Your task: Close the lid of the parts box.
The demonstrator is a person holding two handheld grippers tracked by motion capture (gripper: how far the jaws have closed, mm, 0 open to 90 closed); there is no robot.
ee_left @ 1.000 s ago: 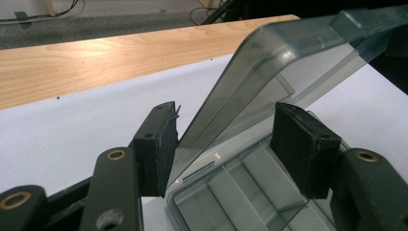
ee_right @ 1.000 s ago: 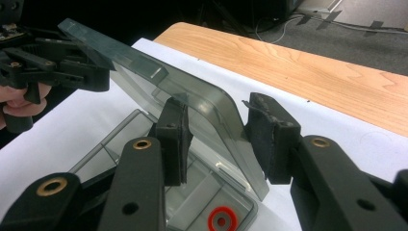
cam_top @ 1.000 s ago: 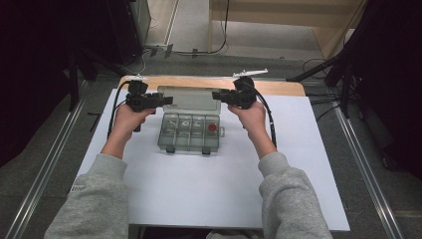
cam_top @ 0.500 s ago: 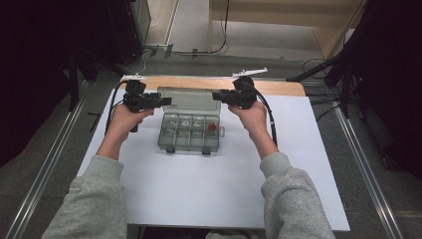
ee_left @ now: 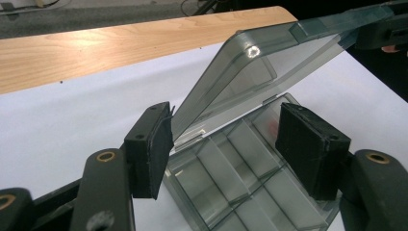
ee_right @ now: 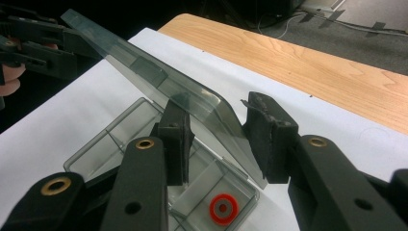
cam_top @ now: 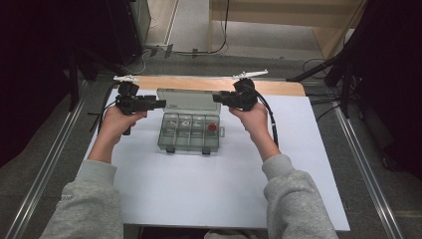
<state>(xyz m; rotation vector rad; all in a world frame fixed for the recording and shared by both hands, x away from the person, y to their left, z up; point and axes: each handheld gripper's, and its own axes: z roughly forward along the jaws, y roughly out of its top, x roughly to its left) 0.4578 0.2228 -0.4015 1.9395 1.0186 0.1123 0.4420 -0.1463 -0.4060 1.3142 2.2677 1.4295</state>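
A clear grey compartment box (cam_top: 174,139) lies mid-table with its lid (cam_top: 189,99) raised. A red ring (cam_top: 212,126) sits in its far right compartment and shows again as the ring (ee_right: 223,208). My left gripper (cam_top: 160,103) is at the lid's left end. Its jaws have just been opening and now stand open (ee_left: 226,120): the lid's corner (ee_left: 202,96) lies beside the left pad (ee_left: 151,144) without being pressed. My right gripper (cam_top: 219,98) is at the lid's right end, shut (ee_right: 219,110) on the tilted lid (ee_right: 144,67).
The table carries a white sheet (cam_top: 199,199), with a bare wooden strip (cam_top: 199,83) along the far edge. Cables trail from both grippers. Dark stands and more cables are on the floor beyond the table (cam_top: 358,74).
My left gripper has drawn slightly to the left, off the lid's end. The right gripper and the raised lid have stayed where they were.
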